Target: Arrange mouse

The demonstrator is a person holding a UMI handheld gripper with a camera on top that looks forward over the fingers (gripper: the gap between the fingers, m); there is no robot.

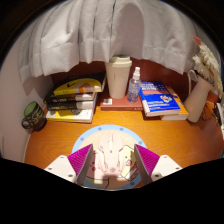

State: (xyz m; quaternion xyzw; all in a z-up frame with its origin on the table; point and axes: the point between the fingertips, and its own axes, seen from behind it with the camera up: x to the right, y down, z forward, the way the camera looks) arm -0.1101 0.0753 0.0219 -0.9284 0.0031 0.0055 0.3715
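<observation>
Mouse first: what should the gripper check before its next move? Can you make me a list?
1. Mouse between the fingers: ok, a pale mouse sits there.
2. Both fingers pressing the mouse: cannot tell.
3. Mouse over the round mat: ok.
4. Wooden desk beside the mat bare: ok.
5. Bottle and white cup away from the fingers: ok, well beyond them, near the books.
6. Mouse cable free: cannot tell, none seen.
</observation>
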